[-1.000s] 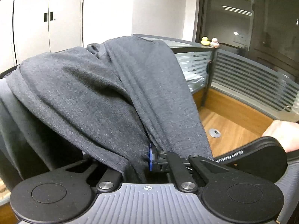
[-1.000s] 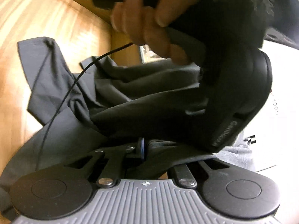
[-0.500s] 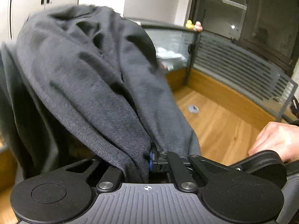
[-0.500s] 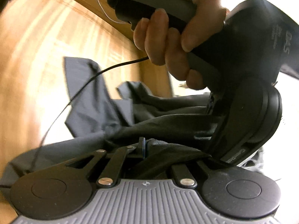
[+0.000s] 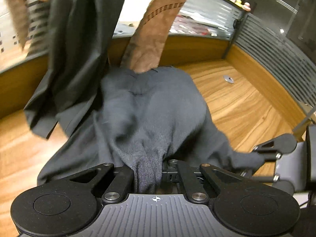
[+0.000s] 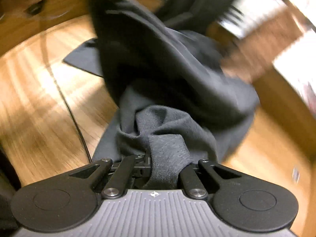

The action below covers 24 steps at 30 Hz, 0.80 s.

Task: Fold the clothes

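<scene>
I am holding the dark grey garment point(image 5: 150, 110) in both tools at once. My left gripper point(image 5: 150, 174) is pinching a bunched fold of it, the cloth squeezed tight between the two fingers and spilling forward in a rounded heap. In the left wrist view my right gripper point(image 5: 262, 158) is showing at the right edge, gripping another part of the same cloth. From its own camera, the right gripper point(image 6: 165, 167) is clamping a thick twist of the fabric — the jaws are pressed in on it. The garment point(image 6: 167, 75) is hanging over the wooden desk point(image 5: 243, 102), a corner trailing on the wood point(image 6: 39, 102). A brown cloth point(image 5: 156, 29) is dangling above — blurred, so I cannot tell more.
</scene>
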Each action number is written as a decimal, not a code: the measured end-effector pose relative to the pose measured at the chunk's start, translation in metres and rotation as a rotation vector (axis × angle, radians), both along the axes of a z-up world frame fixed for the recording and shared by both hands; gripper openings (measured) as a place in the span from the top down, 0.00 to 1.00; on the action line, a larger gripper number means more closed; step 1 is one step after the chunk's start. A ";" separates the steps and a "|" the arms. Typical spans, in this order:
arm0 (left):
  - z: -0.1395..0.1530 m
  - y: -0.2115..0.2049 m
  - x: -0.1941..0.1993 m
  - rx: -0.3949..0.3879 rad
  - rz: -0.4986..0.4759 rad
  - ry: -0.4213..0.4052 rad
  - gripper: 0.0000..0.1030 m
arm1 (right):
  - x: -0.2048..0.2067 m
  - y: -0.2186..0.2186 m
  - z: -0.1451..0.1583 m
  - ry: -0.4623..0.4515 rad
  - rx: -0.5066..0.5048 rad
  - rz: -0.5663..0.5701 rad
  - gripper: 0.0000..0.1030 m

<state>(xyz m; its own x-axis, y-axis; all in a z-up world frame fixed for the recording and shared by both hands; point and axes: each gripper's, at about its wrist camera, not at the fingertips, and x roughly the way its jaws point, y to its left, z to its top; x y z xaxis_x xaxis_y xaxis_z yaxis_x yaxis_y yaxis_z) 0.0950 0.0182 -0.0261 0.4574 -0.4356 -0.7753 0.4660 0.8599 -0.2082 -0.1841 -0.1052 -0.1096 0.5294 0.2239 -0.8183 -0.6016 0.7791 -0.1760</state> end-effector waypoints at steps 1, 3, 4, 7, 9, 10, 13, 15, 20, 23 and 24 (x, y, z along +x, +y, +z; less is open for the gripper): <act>-0.001 0.004 -0.002 0.002 0.013 0.005 0.95 | 0.000 -0.006 -0.001 0.007 0.021 -0.046 0.97; -0.003 0.014 -0.005 -0.002 0.041 0.015 0.95 | 0.000 -0.021 0.004 0.010 0.062 -0.120 0.97; -0.003 0.019 -0.007 -0.008 0.056 0.020 0.95 | 0.000 -0.030 0.009 0.004 0.082 -0.147 0.98; 0.003 0.033 -0.012 -0.023 0.079 0.016 0.96 | 0.000 -0.055 0.024 -0.011 0.140 -0.230 0.98; 0.010 0.038 -0.015 -0.022 0.078 0.001 0.95 | 0.000 -0.072 0.034 -0.021 0.179 -0.286 0.98; 0.014 0.041 -0.016 -0.021 0.077 -0.007 0.95 | 0.000 -0.081 0.039 -0.026 0.199 -0.313 0.98; 0.023 0.053 -0.016 -0.019 0.099 -0.004 0.95 | 0.000 -0.104 0.056 -0.037 0.269 -0.373 0.98; 0.025 0.061 -0.016 -0.006 0.126 0.010 0.95 | 0.002 -0.110 0.070 -0.018 0.305 -0.359 0.98; 0.012 0.081 -0.033 0.021 0.149 0.068 0.95 | -0.005 -0.101 0.075 0.076 0.246 -0.274 0.97; -0.007 0.085 -0.049 0.053 0.160 0.126 0.95 | -0.012 -0.086 0.065 0.139 0.195 -0.234 0.96; -0.014 0.086 -0.053 0.062 0.163 0.146 0.95 | -0.016 -0.082 0.060 0.161 0.177 -0.221 0.95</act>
